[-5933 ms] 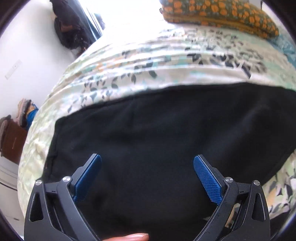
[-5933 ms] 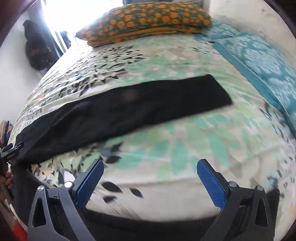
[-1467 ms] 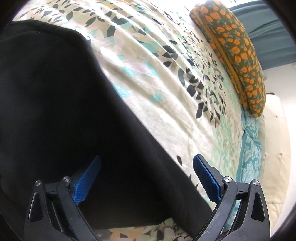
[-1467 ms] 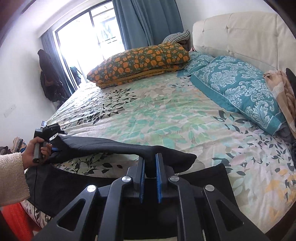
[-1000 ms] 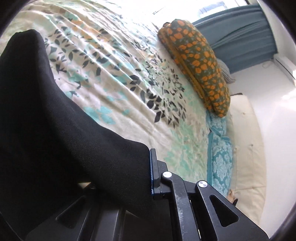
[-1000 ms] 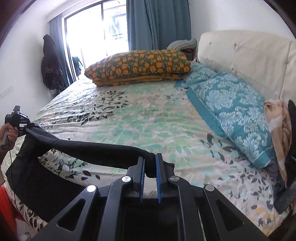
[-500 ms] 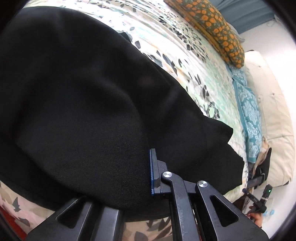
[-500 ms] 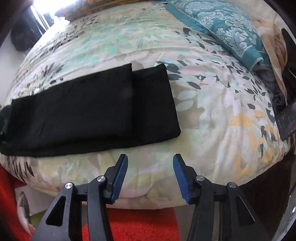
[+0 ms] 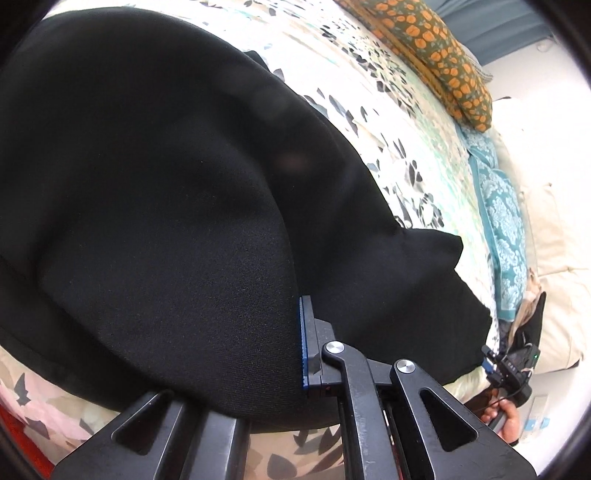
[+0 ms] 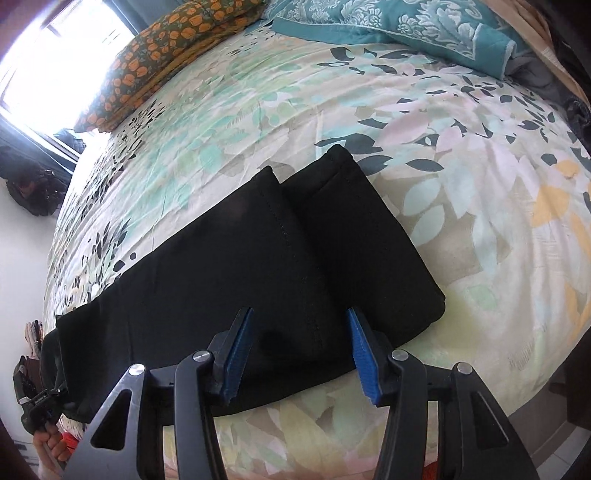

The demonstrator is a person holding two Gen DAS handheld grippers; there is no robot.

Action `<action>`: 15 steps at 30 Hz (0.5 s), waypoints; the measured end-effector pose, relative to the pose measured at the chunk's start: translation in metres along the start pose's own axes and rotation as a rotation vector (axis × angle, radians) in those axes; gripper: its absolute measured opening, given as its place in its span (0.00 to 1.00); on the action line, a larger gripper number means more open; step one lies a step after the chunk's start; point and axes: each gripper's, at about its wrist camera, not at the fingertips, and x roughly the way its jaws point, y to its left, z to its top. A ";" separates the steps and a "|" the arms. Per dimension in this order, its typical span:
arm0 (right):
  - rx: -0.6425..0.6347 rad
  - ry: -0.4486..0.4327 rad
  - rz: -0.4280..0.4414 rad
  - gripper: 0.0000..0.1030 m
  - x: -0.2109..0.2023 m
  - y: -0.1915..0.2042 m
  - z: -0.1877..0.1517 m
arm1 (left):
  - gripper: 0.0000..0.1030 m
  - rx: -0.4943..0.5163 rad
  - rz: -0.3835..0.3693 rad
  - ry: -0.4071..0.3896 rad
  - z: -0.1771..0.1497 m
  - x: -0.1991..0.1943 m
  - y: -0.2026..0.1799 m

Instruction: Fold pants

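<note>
Black pants (image 10: 280, 258) lie lengthwise along the near edge of the floral bed, one leg folded over the other, the leg ends offset at the right. My right gripper (image 10: 299, 347) is open and empty, hovering just above the leg ends. In the left wrist view my left gripper (image 9: 295, 343) is shut on the waist end of the pants (image 9: 166, 206); the fabric drapes over and hides its left finger. The right gripper (image 9: 506, 369) shows small at the far end, and the left gripper (image 10: 40, 406) at the pants' far left.
Floral bedspread (image 10: 258, 110) covers the bed. An orange patterned pillow (image 10: 166, 48) lies at the far side, a teal pillow (image 10: 388, 26) at the headboard side. Dark clothes (image 10: 576, 103) lie by the right edge. Red floor shows below the bed edge (image 9: 14, 435).
My right gripper let go of the leg ends after carrying them over, opened, and has now moved closer over the pants. My left gripper stays shut on the waist, lowered to the bed.
</note>
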 end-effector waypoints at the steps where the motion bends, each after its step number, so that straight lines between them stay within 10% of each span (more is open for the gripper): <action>1: 0.007 -0.001 0.008 0.49 0.000 -0.003 -0.001 | 0.02 0.000 0.002 0.001 0.000 0.000 0.000; 11: 0.181 -0.079 0.252 0.49 -0.014 -0.038 -0.006 | 0.02 0.013 0.016 -0.003 -0.004 0.001 -0.005; 15: 0.161 -0.055 0.201 0.49 -0.010 -0.033 -0.004 | 0.02 0.030 0.032 -0.004 -0.005 0.001 -0.007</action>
